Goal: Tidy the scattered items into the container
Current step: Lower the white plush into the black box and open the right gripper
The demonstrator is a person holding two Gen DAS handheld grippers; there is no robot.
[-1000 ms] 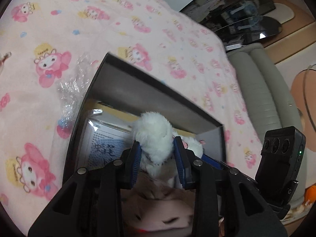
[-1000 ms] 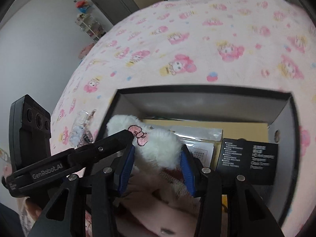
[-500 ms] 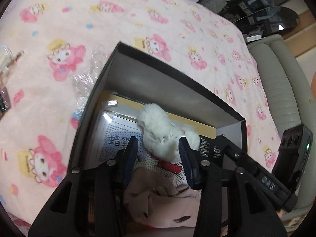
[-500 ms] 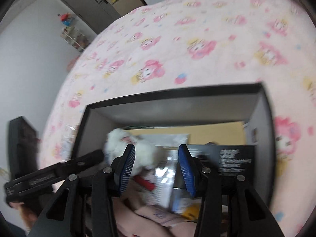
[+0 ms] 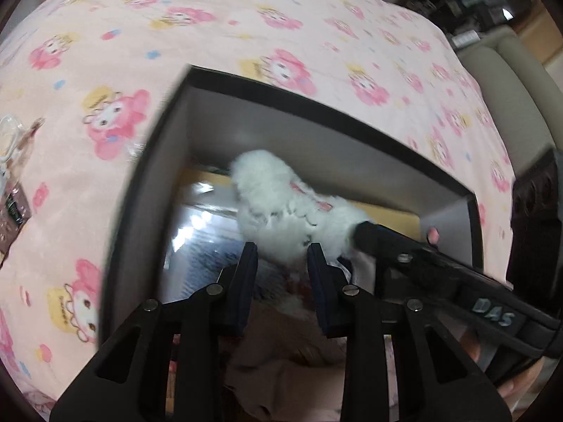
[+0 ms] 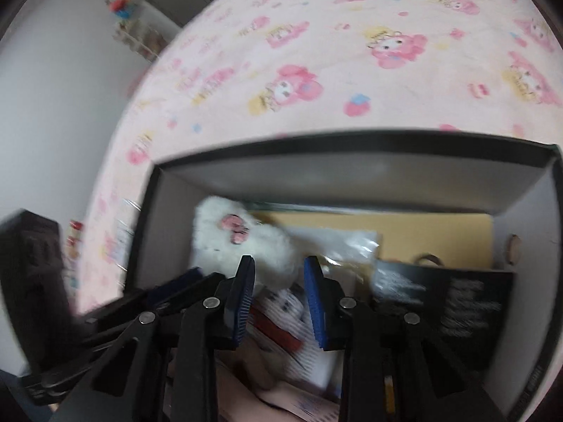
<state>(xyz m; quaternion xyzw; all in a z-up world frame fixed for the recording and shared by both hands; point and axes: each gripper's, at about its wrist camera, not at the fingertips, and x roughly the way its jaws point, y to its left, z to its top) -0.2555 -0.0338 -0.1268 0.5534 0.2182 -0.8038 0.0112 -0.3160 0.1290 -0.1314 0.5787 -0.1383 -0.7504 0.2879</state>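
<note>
A white fluffy plush [image 5: 281,207] with pink bows lies inside the dark open box [image 5: 316,105] on the pink bedspread. It also shows in the right wrist view [image 6: 246,242], inside the same box [image 6: 352,176]. My left gripper [image 5: 281,256] is open and empty just in front of the plush. My right gripper [image 6: 278,270] is open and empty above the box contents, with the plush just beyond its tips. The right gripper's finger [image 5: 422,256] reaches into the left wrist view beside the plush.
The box also holds a black carton [image 6: 457,299], a clear plastic packet [image 5: 207,221], a yellow-brown pack [image 6: 404,232] and pink cloth [image 5: 299,369]. Small packets [image 5: 14,176] lie on the bedspread left of the box. A grey sofa [image 5: 520,81] stands at the far right.
Both grippers let go of the white plush and opened. It now lies in the box, and both grippers have drawn back a little from it.
</note>
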